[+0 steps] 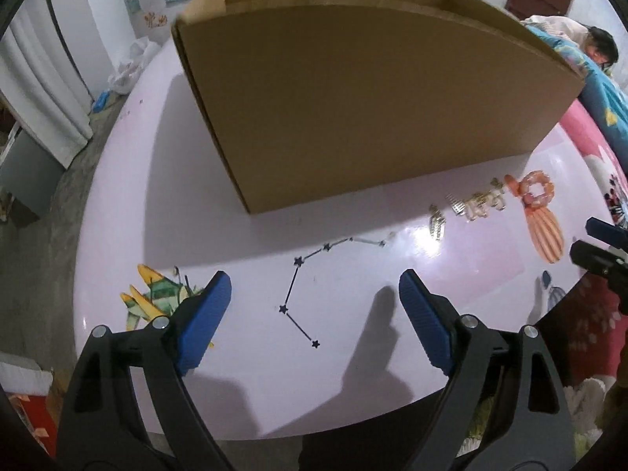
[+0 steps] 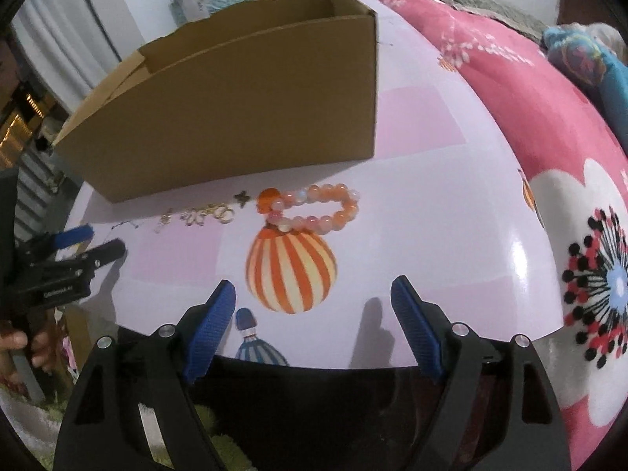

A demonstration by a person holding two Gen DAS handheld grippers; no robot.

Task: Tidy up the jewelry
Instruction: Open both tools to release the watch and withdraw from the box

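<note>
An open brown cardboard box (image 1: pixel 353 94) stands on the pale pink table (image 1: pixel 235 373); it also shows in the right wrist view (image 2: pixel 235 117). An orange bead bracelet (image 2: pixel 314 208) lies in front of the box, also in the left wrist view (image 1: pixel 535 190). Small gold jewelry pieces (image 2: pixel 200 214) lie to its left, also in the left wrist view (image 1: pixel 477 204). My left gripper (image 1: pixel 314 286) is open and empty above the table's near edge. My right gripper (image 2: pixel 314 290) is open and empty, short of the bracelet.
The table top has printed pictures: a striped balloon (image 2: pixel 292 271) and a star constellation (image 1: pixel 306 294). A pink flowered blanket (image 2: pixel 549 157) lies to the right of the table. A person (image 1: pixel 600 49) lies at the far right. White curtains (image 1: pixel 43 90) hang at the left.
</note>
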